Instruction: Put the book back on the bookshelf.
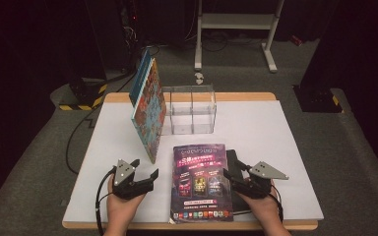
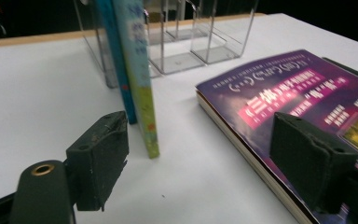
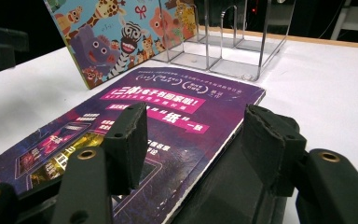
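Note:
A purple paperback (image 1: 200,184) (image 2: 298,88) (image 3: 168,107) lies flat at the table's front centre. It partly covers a flat black thing (image 1: 231,158) (image 3: 223,186) that sticks out on its right. Two thin picture books (image 1: 147,110) (image 2: 137,70) (image 3: 121,32) stand on edge, leaning against the left side of a clear acrylic rack (image 1: 189,110) (image 2: 205,32) (image 3: 233,42). My left gripper (image 1: 145,168) (image 2: 205,163) is open over bare table, just left of the paperback. My right gripper (image 1: 233,169) (image 3: 198,140) is open, its jaws astride the paperback's right edge without pressing on it.
The white table (image 1: 275,147) has free room at right and at far left. Behind it on the floor stand a white metal frame (image 1: 236,22) and a yellow-and-black striped base (image 1: 81,98) with cables.

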Demonstrator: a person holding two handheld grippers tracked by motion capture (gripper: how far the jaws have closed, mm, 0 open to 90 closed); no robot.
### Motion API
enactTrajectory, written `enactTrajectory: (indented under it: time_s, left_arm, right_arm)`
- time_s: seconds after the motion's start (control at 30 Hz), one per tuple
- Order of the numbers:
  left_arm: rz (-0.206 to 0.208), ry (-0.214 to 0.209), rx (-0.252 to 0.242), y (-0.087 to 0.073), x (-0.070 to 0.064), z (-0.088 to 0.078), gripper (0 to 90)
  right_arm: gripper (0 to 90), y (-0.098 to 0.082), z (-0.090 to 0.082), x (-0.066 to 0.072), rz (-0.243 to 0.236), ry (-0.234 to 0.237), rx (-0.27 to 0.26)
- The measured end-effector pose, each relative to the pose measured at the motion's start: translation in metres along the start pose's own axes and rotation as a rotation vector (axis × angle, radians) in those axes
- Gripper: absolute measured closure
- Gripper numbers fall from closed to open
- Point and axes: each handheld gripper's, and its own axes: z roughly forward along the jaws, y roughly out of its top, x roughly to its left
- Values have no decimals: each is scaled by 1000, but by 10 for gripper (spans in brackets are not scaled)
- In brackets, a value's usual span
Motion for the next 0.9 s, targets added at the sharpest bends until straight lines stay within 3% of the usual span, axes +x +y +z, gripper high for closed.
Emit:
enactTrajectory:
  time_s: [0.23, 0.6, 0.67, 0.9]
  left_arm:
    - [-9, -49, 92, -20, -13, 6, 248]
    - [-33, -114, 187, -41, -34, 24, 242]
    - [-61, -119, 178, -41, -38, 27, 241]
    - [-72, -146, 195, -45, -39, 30, 235]
  right_arm:
    - [401, 1, 0, 1, -25, -15, 13]
    - [399, 1, -2, 0, -75, -67, 44]
    - [398, 2, -2, 1, -86, -78, 51]
    - [398, 6, 0, 6, -122, -103, 98]
